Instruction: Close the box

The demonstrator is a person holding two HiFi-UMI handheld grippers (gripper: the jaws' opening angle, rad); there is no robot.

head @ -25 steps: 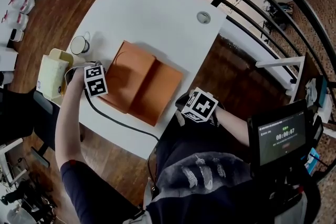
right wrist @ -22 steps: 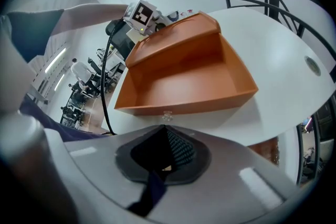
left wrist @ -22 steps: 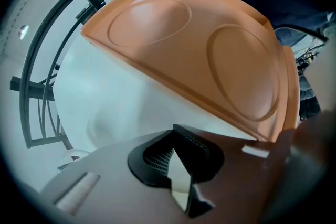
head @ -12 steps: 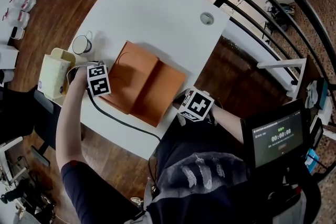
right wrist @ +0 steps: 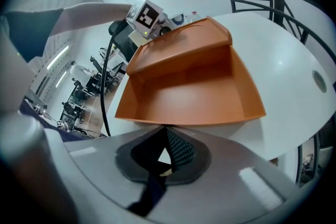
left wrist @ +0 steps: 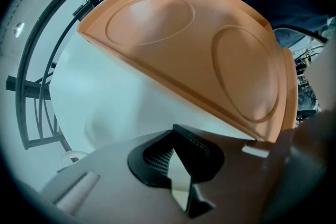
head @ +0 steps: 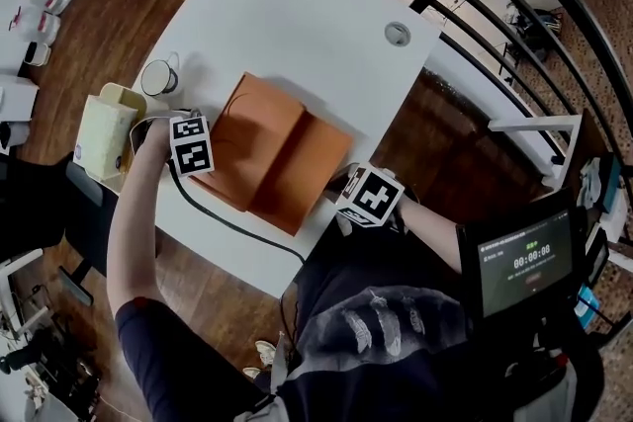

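Observation:
An orange box (head: 282, 153) lies open on the white table (head: 297, 25). Its tray (right wrist: 194, 94) is empty, and its lid (left wrist: 194, 55) leans back on the far side from the tray. My left gripper (head: 210, 149) sits at the lid's outer left edge, facing the lid's embossed outer face. Its jaws (left wrist: 178, 165) are shut on nothing. My right gripper (head: 343, 189) hovers at the table's near edge, just short of the tray's front wall. It (right wrist: 165, 157) is also shut and empty. The left gripper (right wrist: 144, 16) shows behind the lid in the right gripper view.
A white mug (head: 158, 77) and a pale yellow container (head: 107, 128) stand left of the box. A black cable (head: 232, 224) trails over the table's near edge. A round grommet (head: 397, 34) sits far right. Black railing (head: 514, 5) runs beyond the table; a tablet screen (head: 524, 262) is at right.
The left gripper has edged slightly toward the lid. The right gripper and the box have barely moved.

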